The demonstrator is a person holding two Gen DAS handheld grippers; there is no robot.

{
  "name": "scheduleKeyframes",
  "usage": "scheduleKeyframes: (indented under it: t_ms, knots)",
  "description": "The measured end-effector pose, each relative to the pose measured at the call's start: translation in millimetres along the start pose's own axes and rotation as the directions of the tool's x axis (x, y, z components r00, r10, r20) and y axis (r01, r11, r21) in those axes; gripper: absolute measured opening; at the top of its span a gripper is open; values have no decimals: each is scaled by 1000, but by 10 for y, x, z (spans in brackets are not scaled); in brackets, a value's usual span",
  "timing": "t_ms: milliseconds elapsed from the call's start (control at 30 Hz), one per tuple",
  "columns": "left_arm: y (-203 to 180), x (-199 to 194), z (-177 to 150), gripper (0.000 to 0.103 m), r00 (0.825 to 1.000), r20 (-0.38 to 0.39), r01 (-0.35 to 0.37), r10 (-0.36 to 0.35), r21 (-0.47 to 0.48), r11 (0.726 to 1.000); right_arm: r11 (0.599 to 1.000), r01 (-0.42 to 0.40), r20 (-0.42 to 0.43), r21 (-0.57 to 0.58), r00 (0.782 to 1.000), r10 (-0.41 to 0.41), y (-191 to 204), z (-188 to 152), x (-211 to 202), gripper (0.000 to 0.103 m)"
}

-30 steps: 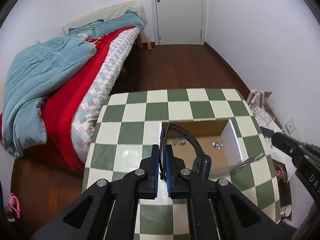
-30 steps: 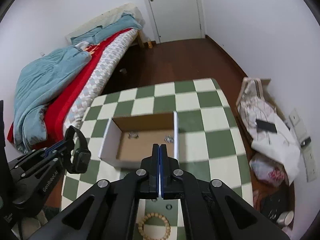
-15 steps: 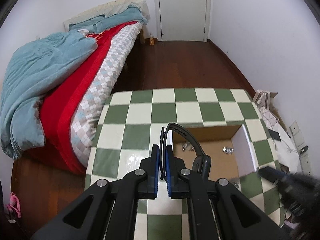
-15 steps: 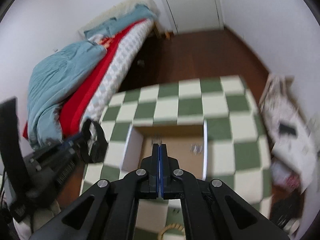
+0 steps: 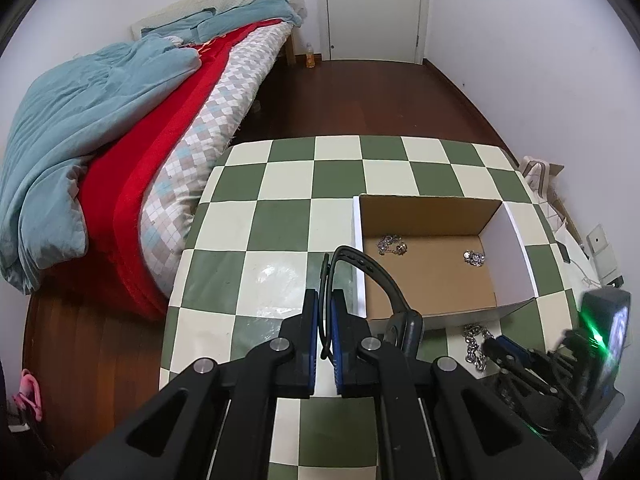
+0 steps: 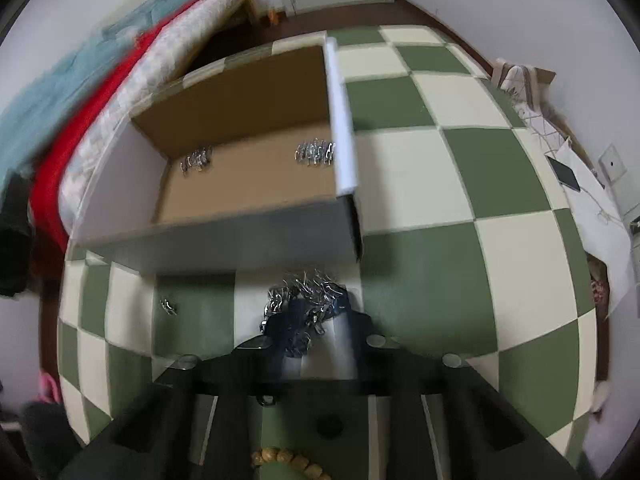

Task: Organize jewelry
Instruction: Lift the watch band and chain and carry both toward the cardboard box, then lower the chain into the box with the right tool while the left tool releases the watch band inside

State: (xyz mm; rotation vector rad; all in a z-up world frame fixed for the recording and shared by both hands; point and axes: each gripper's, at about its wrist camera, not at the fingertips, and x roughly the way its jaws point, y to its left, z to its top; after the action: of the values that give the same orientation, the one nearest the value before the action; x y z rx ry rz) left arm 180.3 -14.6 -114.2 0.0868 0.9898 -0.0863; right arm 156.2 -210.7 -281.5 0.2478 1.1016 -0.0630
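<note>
- Silver chain [image 6: 308, 300]: a loose heap on the counter [image 6: 420, 272], just in front of the cardboard box's near wall. The right tool [image 6: 316, 316] is down over it, fingers spread to either side; the view is blurred, so whether the pads touch the links cannot be told.
- Judged step: close on the heap and lift it into the box [image 6: 248, 236]. It is best to gather the middle of the pile, since a slack chain held by a few links will trail, and to clear the near wall before letting go.
- Watch [image 5: 404, 320]: the left tool [image 5: 326, 344] is pressed together on its black strap, holding it above the counter just left of the box, the body hanging to the right of the fingers. It seems bound for the box too.
- Nearest on the counter: a string of wooden beads [image 6: 288, 462] beneath the right tool, and a small silver piece [image 6: 168, 306] to the left of the chain. Both are still outside the box.
- In the box: two small silver clusters [image 5: 390, 244] [image 5: 474, 258] near the far wall, well apart; the floor between them is free.
- In the way: the box's near wall, and the two tools being close together at the box's near-left side.
- Beyond: a bed [image 5: 120, 128] with a blue quilt beside the counter, a wooden floor, and a closed door [image 5: 374, 8].
</note>
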Motion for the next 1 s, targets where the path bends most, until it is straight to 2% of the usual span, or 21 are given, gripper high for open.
scheduleKeyframes:
  t_ms: [33,67,100,200,333,400,500,567,633,700,800,833,867,1000]
  knots:
    - [8,-13,4,3,1000,2,4,-4,-2,1000,1000,-3,1,-2,1000,3,-2,-18,-17,12]
    - [14,-33,10,3,1000,5,8,-8,-4,1000,1000,-16,11,3,1000,16,-27,-50,-61,3]
    - [17,-59,23,3,1000,11,14,-14,-7,1000,1000,-27,27,13,999,26,-63,-74,-141,0]
    - [1,-135,82,3,999,30,32,-32,-5,999,997,-63,101,40,993,59,-145,-63,-521,0]
    - [-30,-215,179,3,998,47,52,-52,-5,999,996,-87,178,13,981,83,-137,109,-996,0]
    - [-52,-254,211,3,997,61,50,-50,0,999,995,-100,169,-14,980,100,-87,223,-1099,0]
    - [-74,-239,210,3,997,62,39,-39,5,999,991,-134,67,-21,989,135,-62,321,-904,0]
    - [-84,-197,171,3,998,54,24,-25,12,1000,994,-101,-14,-47,995,100,1,265,-655,3]
    - [-86,-150,123,3,999,43,14,-15,19,1000,994,-89,-66,-63,994,84,61,188,-392,12]
    - [-73,-88,59,3,1000,25,5,-6,22,1000,994,-56,-121,-95,992,45,112,112,-121,15]
    - [-38,-14,-11,3,1000,3,-1,0,16,1000,990,-27,-101,-137,995,13,150,47,-30,18]
    - [-31,1,-26,3,1000,-2,0,0,13,1000,989,-18,-101,-145,995,3,156,41,-13,17]
    - [-22,15,-40,3,1000,-6,1,-1,8,1000,988,-1,-102,-155,995,-15,176,27,-8,11]
    - [13,17,-93,3,1000,-12,5,-5,-1,1000,991,-20,-77,-132,997,10,135,-41,-84,9]
